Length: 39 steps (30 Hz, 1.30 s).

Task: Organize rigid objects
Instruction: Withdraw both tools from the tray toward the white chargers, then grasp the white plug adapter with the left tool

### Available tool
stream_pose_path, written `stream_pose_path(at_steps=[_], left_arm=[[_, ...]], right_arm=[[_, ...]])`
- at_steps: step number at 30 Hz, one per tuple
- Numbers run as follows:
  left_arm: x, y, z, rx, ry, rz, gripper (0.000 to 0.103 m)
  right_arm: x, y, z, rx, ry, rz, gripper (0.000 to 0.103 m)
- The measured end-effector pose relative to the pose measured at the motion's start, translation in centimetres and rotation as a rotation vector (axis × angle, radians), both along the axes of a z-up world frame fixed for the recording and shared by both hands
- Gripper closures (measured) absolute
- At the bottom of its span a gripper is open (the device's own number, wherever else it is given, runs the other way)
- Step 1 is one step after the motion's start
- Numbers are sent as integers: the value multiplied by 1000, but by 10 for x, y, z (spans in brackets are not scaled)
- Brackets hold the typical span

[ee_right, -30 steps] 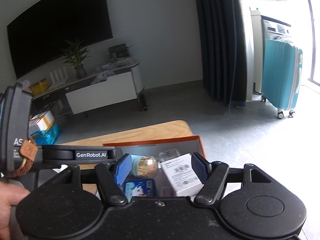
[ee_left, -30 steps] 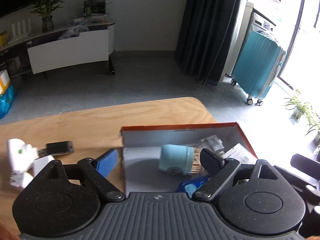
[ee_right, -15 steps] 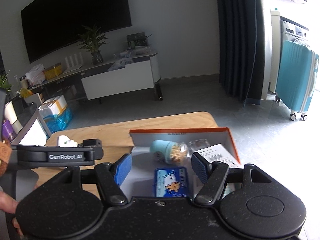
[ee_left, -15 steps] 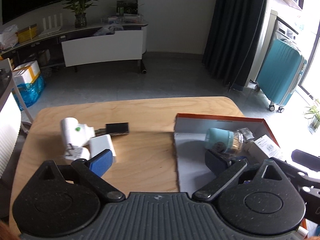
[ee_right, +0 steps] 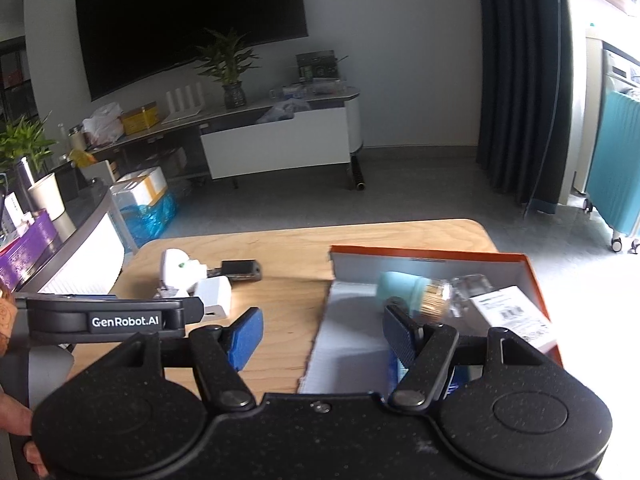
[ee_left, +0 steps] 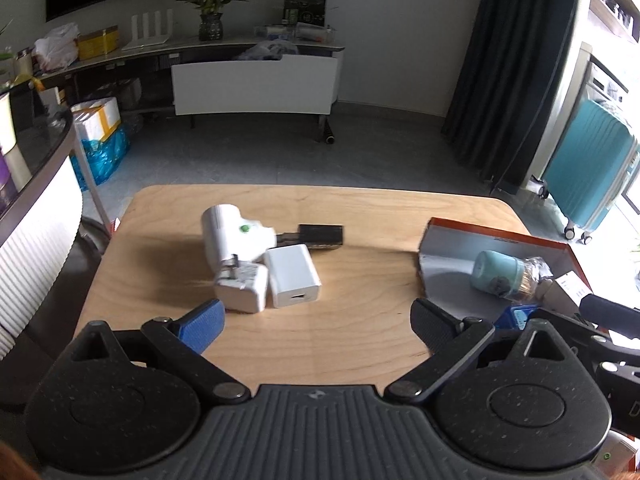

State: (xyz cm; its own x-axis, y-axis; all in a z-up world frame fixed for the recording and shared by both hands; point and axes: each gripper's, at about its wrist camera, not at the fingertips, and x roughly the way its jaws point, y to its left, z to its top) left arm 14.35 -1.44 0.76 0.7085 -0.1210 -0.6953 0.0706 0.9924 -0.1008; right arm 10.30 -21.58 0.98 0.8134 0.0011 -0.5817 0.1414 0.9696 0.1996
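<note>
Two handheld grippers hover over a wooden bench (ee_left: 360,208), both with fingers spread apart and grasping nothing. The left gripper (ee_left: 318,326) hangs above bare wood near the bench's front edge, its blue-padded finger just short of a cluster of white chargers. That cluster sits left of centre: a large white travel adapter (ee_left: 230,238) with a green dot, a small white plug (ee_left: 241,286) with its metal prongs up, and a white charging block (ee_left: 292,276) with its port facing the camera, all touching or nearly so. A small black device (ee_left: 320,235) lies just behind the block, beside the adapter.

To the right stands an open box (ee_left: 500,238) with orange walls and a grey inside. In it lies a pale blue toothpick holder (ee_left: 498,276) on its side, its clear end showing the wooden picks. A white carton (ee_right: 514,318) with printed labels rests against the box's right wall, just beside the holder, and a blue packet (ee_left: 516,316) lies nearer the front, largely hidden by the gripper parts. The right gripper (ee_right: 324,336) hangs over the box's left wall, one finger above the bench and the other above the box floor, near the toothpick holder. In the right wrist view the left gripper's black body crosses the lower left.

Behind the bench are a grey floor, a low white cabinet (ee_left: 254,84), a potted plant (ee_right: 228,66), dark curtains (ee_right: 516,80) and a teal suitcase (ee_left: 588,176).
</note>
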Motion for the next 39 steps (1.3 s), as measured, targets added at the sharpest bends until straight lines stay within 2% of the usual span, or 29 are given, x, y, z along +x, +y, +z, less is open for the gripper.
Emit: stream_pose_path(at_steps=[10,19,22,28,31,35,37,39], left_arm=[[-7,47,-22,-15,29,83,1],[10,74,-46,-25,78,156,0],[20,73,-52,-33,77,144,0],[47,62,-67,33,51,116,0],[57,59,-72,23,36,103,0],[63,52,-75,64,-3,74,10],[62,52,-75,59,-20,64,15],[59,49,-74,52,-45,48,32]], right_arm=[[11,25,-6,-4,17,59,23],[16,32,-20,16,37,78,23],[18,32,-22,20,40,88,23],[20,33,-28,25,40,100,23],[22,32,-32,27,47,99,23],[26,31,-38,35,59,96,23],[28,32,-40,35,62,99,23],[31,33,-42,40,64,99,23]])
